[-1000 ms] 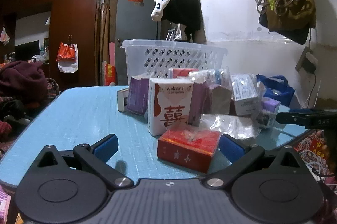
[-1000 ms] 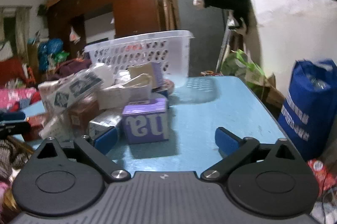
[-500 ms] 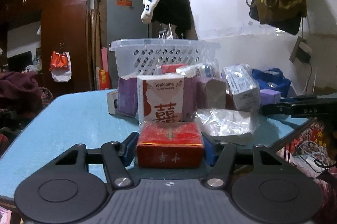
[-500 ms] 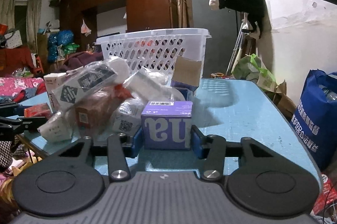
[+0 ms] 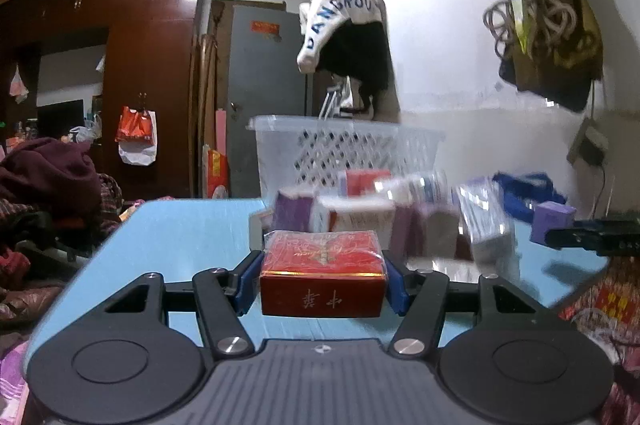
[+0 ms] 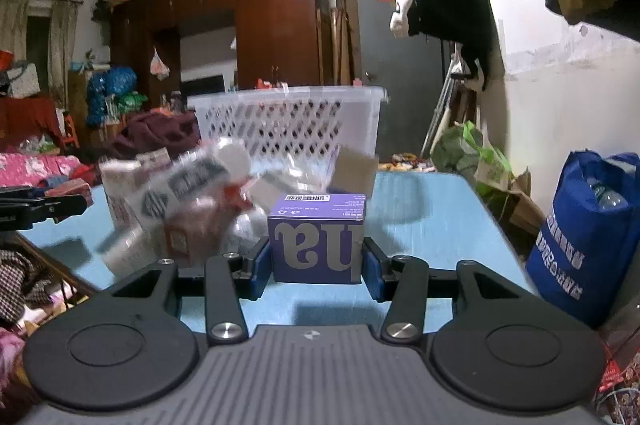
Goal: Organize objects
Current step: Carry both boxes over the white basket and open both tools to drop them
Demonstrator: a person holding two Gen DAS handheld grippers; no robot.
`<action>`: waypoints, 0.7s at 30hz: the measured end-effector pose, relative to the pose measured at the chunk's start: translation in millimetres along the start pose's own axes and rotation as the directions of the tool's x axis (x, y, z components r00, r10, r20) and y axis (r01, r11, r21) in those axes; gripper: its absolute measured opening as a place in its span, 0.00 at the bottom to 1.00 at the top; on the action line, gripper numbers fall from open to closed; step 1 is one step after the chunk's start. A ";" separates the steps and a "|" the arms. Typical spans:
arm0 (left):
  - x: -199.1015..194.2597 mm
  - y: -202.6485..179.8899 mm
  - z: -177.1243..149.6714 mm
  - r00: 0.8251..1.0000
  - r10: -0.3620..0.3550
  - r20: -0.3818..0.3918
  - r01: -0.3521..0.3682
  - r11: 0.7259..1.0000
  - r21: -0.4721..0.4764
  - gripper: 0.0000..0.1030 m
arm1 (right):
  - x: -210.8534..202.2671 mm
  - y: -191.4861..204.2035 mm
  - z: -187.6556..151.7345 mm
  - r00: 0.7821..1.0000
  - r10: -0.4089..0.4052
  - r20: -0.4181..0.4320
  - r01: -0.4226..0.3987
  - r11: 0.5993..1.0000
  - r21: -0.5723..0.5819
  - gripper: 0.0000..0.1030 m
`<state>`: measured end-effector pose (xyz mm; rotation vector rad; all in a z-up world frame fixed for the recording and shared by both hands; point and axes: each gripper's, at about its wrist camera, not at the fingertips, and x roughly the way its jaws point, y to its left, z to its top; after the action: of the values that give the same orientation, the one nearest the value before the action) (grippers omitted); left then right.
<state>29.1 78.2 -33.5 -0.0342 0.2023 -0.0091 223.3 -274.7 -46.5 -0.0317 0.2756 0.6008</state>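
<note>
My left gripper point(image 5: 322, 279) is shut on a red box point(image 5: 322, 271) wrapped in clear film, both blue pads against its sides, and the box hangs above the blue table point(image 5: 180, 229). My right gripper point(image 6: 317, 263) is shut on a purple box point(image 6: 317, 239) with large grey letters, lifted off the table point(image 6: 432, 225). The right gripper with its purple box point(image 5: 552, 221) also shows at the right edge of the left wrist view. A white lattice basket point(image 5: 348, 149) stands behind a blurred pile of boxes and packets point(image 5: 400, 213).
In the right wrist view the pile of packets point(image 6: 180, 201) lies left of the held box, with the basket point(image 6: 288, 121) behind it. A blue bag point(image 6: 588, 237) stands beside the table's right edge. A wardrobe point(image 5: 152, 85) and clothes heaps fill the room's far side.
Both grippers went from wide open to shut, the left on the red box and the right on the purple box. Both boxes have since risen off the table.
</note>
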 end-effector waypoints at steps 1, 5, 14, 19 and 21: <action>-0.9 2.2 4.9 1.000 -0.004 0.011 0.004 1.000 -0.009 0.62 | -1.6 -0.3 5.8 1.000 -0.001 0.011 0.001 1.000 -0.001 0.49; 6.4 9.5 37.3 0.998 -0.028 0.058 0.031 0.999 -0.041 0.62 | 1.3 2.1 35.7 0.999 0.013 0.053 -0.012 1.000 -0.021 0.49; 121.7 14.9 149.0 0.996 -0.089 -0.006 0.088 0.991 -0.097 0.62 | 91.1 18.3 138.4 0.994 0.013 0.113 -0.003 0.996 -0.087 0.49; 198.7 15.2 160.5 0.993 -0.042 -0.108 0.028 0.991 -0.130 0.62 | 167.9 25.6 164.1 0.998 -0.059 0.020 0.061 0.991 -0.122 0.49; 214.1 14.6 157.8 0.991 -0.043 -0.124 0.025 0.990 -0.141 0.63 | 182.1 23.9 162.4 0.998 -0.066 0.000 0.065 0.990 -0.122 0.49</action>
<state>270.6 95.3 77.5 -0.1765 0.3294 -0.0312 393.7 -136.4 62.8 -0.1593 0.2411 0.5515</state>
